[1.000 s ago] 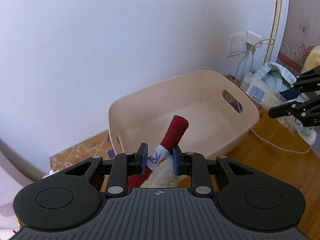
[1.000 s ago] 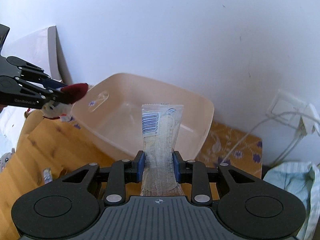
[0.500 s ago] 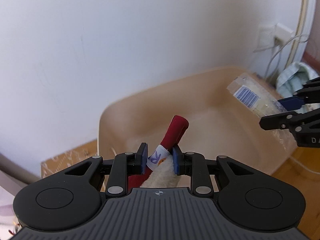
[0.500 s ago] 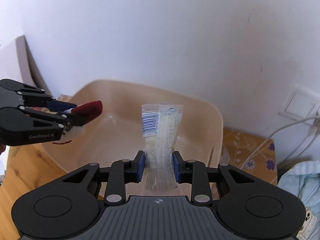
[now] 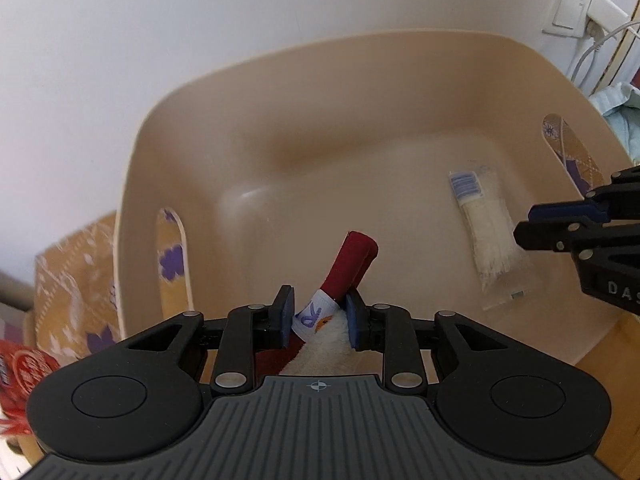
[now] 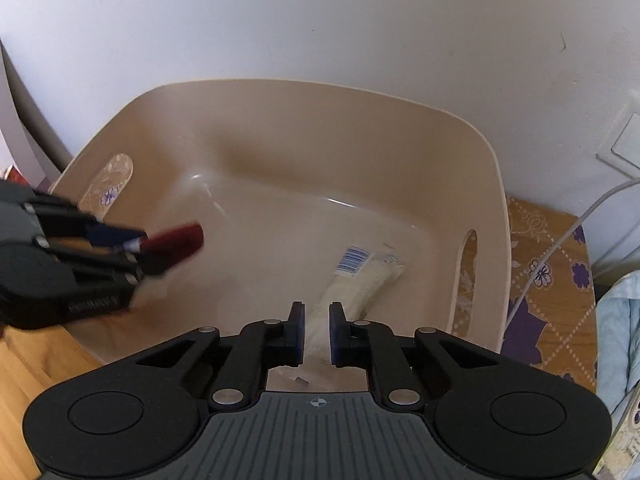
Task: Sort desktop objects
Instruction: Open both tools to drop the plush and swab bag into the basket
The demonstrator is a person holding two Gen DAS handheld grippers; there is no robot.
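A beige plastic basket (image 5: 280, 92) (image 6: 488, 184) fills both views. My left gripper (image 5: 319, 316) is shut on a red-and-white plush toy (image 5: 352, 268), held above the basket's near left side; the toy also shows in the right wrist view (image 6: 176, 240). My right gripper (image 6: 317, 332) is open a little and empty, above the basket's right side. A clear packet with a barcode (image 5: 488, 240) (image 6: 360, 280) lies on the basket floor just below and ahead of the right gripper's fingers (image 5: 560, 216).
The basket stands on a yellow patterned cloth (image 6: 556, 264) against a white wall. A wall socket with white cables (image 5: 592, 12) is at the right. Light blue fabric (image 6: 620, 340) lies right of the basket. A red wrapper (image 5: 20, 376) is at far left. The wooden desk (image 6: 28, 368) shows near the front.
Both grippers moved forward over the basket. My right gripper opened and let go of the clear packet, which now lies on the basket floor. My left gripper still holds the plush toy.
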